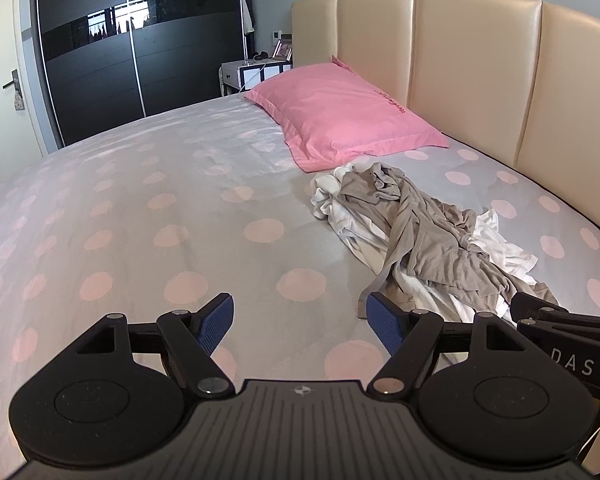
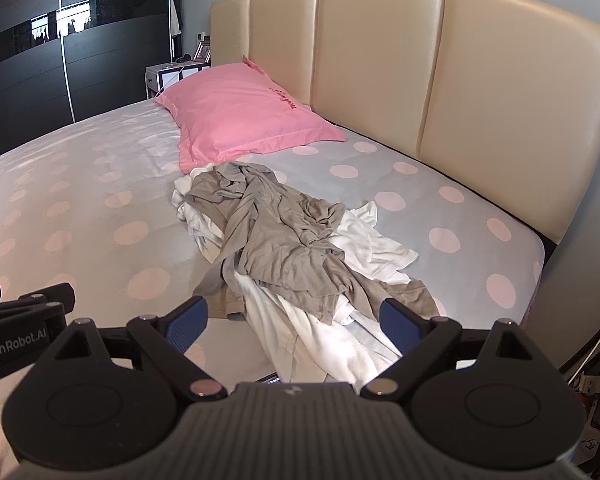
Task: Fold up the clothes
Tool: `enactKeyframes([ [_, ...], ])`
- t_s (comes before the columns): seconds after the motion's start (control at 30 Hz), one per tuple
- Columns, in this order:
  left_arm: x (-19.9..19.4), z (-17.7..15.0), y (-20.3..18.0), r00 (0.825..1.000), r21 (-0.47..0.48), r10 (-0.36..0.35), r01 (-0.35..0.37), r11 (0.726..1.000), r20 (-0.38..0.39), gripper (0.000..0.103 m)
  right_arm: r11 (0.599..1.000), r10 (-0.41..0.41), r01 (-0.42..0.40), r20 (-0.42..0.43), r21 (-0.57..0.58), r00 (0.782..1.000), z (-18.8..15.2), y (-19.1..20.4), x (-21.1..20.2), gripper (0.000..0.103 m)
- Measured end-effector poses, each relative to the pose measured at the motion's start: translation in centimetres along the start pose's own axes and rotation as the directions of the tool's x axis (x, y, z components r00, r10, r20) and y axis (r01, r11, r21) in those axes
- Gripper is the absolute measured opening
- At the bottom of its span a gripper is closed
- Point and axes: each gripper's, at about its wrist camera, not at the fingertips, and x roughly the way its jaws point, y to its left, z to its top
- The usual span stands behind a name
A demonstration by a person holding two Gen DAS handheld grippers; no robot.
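Both my left tongs [image 1: 302, 322] and right tongs [image 2: 294, 322] gape empty; the limp, light grey garment [image 2: 284, 240] should pinch easily at its near hem.

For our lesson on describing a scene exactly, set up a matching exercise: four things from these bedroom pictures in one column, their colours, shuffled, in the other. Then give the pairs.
Column 1
1. pillow
2. headboard
3. wardrobe
4. top garment of the pile

Column 2
A. black
B. grey-brown
C. pink
D. cream

Pairs: 1-C, 2-D, 3-A, 4-B
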Motion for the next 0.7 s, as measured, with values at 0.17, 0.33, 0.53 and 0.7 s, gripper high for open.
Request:
enactKeyframes([
  [0.17,0.10,-0.21,-0.08,1.000,0.003,0.002,-0.002,1.000,-0.009,0.072,1.000,0.006,-0.006,-0.005,-0.004,1.000,-0.08,0.11,-0.06,0.094],
  [0.33,0.28,-0.41,-0.10,1.000,0.001,-0.002,0.002,1.000,-0.019,0.072,1.000,0.017,-0.018,-0.006,-0.011,1.000,0.06,0.22,-0.13,0.094],
  [0.53,0.31,-0.54,-0.27,1.000,0.003,-0.001,0.001,1.000,-0.027,0.072,1.000,0.020,-0.020,-0.006,-0.012,1.000,0.12,0.19,-0.24,0.094],
  [0.7,0.35,-0.51,-0.32,1.000,-0.001,-0.001,0.001,1.000,-0.030,0.072,1.000,0.021,-0.022,-0.007,-0.013,1.000,0.26,0.13,-0.27,0.094],
])
